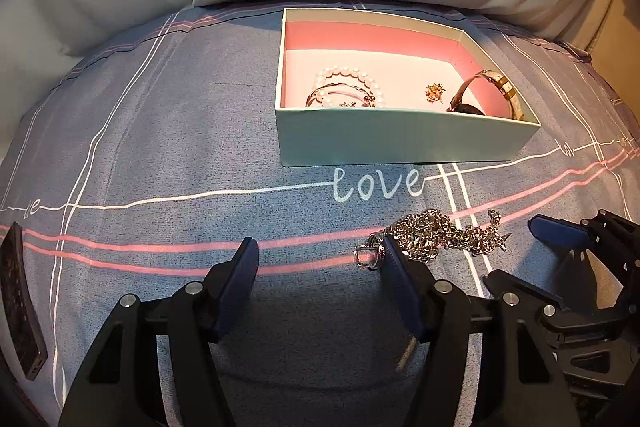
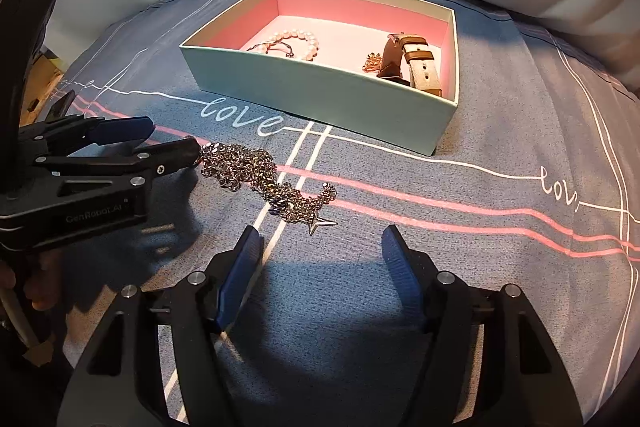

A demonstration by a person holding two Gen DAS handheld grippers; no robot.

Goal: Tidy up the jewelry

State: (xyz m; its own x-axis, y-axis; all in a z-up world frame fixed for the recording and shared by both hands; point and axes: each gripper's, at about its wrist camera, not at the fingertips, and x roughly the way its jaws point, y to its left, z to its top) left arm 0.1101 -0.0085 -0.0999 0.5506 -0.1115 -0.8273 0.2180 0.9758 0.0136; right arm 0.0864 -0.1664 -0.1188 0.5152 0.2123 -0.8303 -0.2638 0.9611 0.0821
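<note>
step: grab chain (image 2: 264,179) off the bed (image 2: 480,131) | where: loose heap just in front of the box (image 2: 320,87) | left hand-held gripper (image 1: 320,255) and right hand-held gripper (image 2: 320,239) both apart, nothing held | tip: scoop the thick middle, star end snags

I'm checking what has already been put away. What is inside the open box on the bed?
Inside the box lie a pearl bracelet, a thin bangle, a small gold piece and a strapped watch. The near wall hides part of the floor and the watch face.
</note>
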